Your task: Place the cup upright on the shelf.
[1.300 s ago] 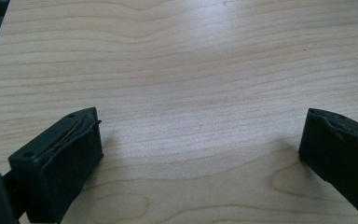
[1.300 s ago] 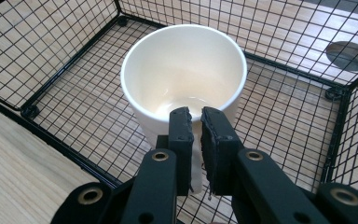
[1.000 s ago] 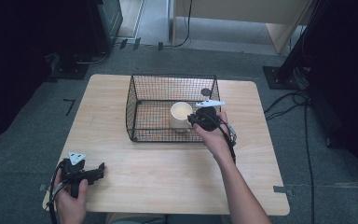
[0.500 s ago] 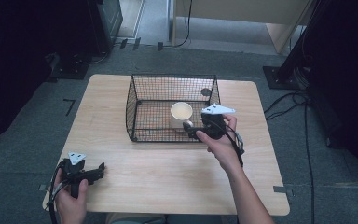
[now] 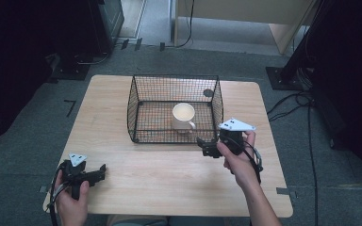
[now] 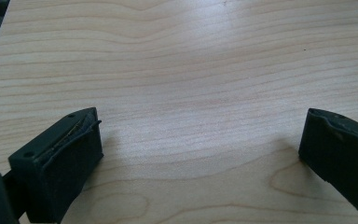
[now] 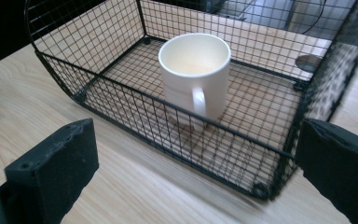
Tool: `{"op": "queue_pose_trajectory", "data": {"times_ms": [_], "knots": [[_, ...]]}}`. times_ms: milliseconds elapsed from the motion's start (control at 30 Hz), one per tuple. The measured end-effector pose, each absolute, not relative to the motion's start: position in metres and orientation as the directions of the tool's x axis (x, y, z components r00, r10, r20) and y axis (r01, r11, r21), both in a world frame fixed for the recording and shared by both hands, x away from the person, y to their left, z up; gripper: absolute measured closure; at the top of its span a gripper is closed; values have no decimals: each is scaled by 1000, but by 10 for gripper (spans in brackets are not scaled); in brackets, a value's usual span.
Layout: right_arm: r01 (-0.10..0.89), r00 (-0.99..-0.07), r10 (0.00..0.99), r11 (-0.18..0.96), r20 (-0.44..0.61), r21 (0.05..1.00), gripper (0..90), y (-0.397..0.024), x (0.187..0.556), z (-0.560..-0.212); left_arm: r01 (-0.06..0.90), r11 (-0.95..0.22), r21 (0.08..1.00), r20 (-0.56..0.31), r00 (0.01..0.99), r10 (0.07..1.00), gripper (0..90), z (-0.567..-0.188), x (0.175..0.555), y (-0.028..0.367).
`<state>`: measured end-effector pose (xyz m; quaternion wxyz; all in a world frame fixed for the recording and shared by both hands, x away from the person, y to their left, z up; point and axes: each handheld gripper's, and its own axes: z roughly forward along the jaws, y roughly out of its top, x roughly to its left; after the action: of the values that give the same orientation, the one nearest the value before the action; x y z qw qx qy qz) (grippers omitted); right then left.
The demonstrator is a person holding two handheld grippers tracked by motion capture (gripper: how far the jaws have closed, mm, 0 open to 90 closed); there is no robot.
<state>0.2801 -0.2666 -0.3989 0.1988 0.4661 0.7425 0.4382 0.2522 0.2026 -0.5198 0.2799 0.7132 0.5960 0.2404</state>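
A pale wooden counter (image 5: 169, 174) carries a black wire basket (image 5: 175, 109) near its far middle, open at the top. Inside the basket a white mug (image 5: 183, 117) stands upright on the mesh floor, toward the right half, with its handle turned toward the person's side; in the right claw view the mug's inside looks empty and its handle faces the near wire wall. A small dark round spot (image 5: 208, 93) lies on the counter just past the basket's far right corner, seen through the mesh. The right claw (image 5: 206, 146) is held by the right hand (image 5: 238, 157) just outside the basket's near right corner, its tips pointing left along the near wall, a grey three-cornered plate on top and a cable looping behind the wrist. Its jaws are spread wide and released, with nothing between them: its own view shows one black jaw low at the left and the other low at the right, with the basket and mug framed in the gap beyond them. The left claw (image 5: 100, 170) sits well apart from the basket, at the near left corner of the counter, gripped by the left hand (image 5: 73, 200) and pointing right. It too is released and empty, its two jaws far apart over bare wood grain in its own view, each casting a soft shadow on the counter. Dark floor surrounds the counter, with cables trailing at the right.
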Motion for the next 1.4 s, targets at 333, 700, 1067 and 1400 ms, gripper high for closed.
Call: {"op": "queue_pose_trajectory", "data": {"times_ms": [333, 700, 1067, 1400], "knots": [[518, -440, 891, 151, 111, 842, 0, -300, 254, -415, 716, -134, 685, 10, 175, 985, 0, -520, 252, 203], [524, -391, 914, 127, 105, 842, 0, -332, 233, -430, 716, -134, 685, 10, 175, 985, 0, -520, 252, 203], [571, -328, 937, 94, 122, 816, 0, -363, 220, -465, 716, -134, 685, 10, 175, 985, 0, -520, 252, 203], [618, -260, 958, 72, 117, 783, 0, -389, 211, -494, 716, -134, 685, 10, 175, 985, 0, -520, 252, 203]]}}
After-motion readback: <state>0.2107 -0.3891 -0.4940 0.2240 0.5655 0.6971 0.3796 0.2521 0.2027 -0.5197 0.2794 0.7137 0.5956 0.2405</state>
